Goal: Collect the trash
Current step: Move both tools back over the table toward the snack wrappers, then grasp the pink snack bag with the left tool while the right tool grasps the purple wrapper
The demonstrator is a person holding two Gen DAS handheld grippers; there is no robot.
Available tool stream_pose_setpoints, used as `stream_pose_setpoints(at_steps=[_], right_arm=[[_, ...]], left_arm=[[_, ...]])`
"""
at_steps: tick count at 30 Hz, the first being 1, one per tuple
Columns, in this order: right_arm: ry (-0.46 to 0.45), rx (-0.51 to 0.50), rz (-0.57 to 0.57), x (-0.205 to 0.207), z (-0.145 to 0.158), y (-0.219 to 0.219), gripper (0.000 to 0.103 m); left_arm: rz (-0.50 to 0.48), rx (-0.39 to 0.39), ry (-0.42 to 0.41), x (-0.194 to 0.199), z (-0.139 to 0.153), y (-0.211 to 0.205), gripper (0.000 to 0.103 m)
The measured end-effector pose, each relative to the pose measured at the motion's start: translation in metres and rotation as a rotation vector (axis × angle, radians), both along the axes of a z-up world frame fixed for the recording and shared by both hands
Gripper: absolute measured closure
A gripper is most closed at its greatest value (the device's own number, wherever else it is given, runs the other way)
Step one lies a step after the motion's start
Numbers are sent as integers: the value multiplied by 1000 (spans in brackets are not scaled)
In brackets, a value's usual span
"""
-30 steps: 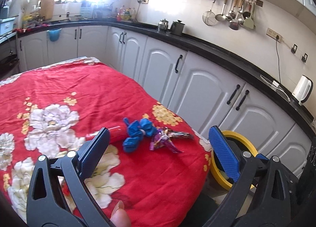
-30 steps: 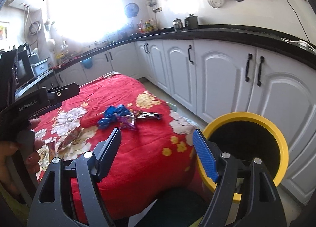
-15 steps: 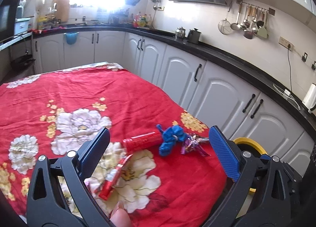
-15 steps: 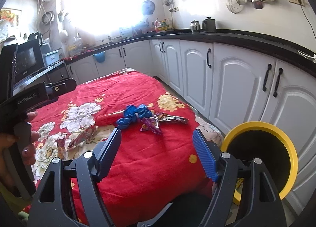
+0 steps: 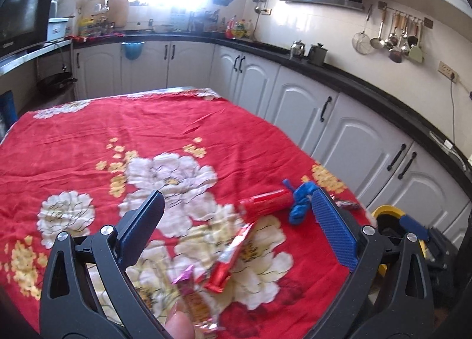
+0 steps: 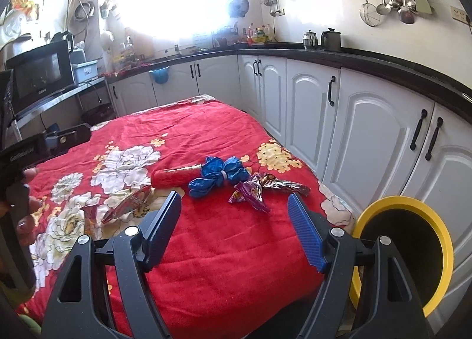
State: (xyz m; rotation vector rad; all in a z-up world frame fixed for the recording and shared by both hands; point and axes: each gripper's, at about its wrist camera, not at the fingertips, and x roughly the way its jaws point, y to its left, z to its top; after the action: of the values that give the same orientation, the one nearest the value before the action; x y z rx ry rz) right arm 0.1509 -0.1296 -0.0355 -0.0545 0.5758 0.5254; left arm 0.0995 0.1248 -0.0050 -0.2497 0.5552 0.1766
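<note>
Showing both grippers, left [image 5: 237, 227] and right [image 6: 234, 231], with fingers wide and empty above the red-clothed desk [image 6: 224, 250]. Wrappers [image 5: 233, 253], a red tube [image 6: 175, 176] and a blue bundle [image 6: 219, 175] lie near its corner; the yellow bin [image 6: 439, 238] stands beside. Best practice: lower onto one wrapper, pinching without snagging cloth.

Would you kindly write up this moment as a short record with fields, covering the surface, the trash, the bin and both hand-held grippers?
surface: table under a red floral cloth
trash on cloth: red tube, blue crumpled bag, purple wrapper, red wrapper, pink-and-gold wrapper
bin: yellow-rimmed bin on the floor beside the table, by the white cabinets
left hand-held gripper: open, holding nothing, above the red wrapper
right hand-held gripper: open, holding nothing, aimed toward the purple wrapper
</note>
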Motion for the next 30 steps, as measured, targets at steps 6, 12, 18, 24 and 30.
stream_pose_setpoints(at_steps=[6,12,18,24,30], right_arm=[[21,-31,-6,16,-14,9,31],[37,-59,-15,30,-27,17,31],[54,-78,-30,44,-40,21,31],[66,-96,-36,57,-49,28,31],[99,-104,-50,73,-60,32,35]], left_arm=[[39,-17,45,-7,-21,16,11],[76,-78,121,-12,-49,31,11],[89,-146,208,-14,-78,41,12],[82,-182,226,-13,-86,42,24],[79,-205,243,-12,-91,44,43]])
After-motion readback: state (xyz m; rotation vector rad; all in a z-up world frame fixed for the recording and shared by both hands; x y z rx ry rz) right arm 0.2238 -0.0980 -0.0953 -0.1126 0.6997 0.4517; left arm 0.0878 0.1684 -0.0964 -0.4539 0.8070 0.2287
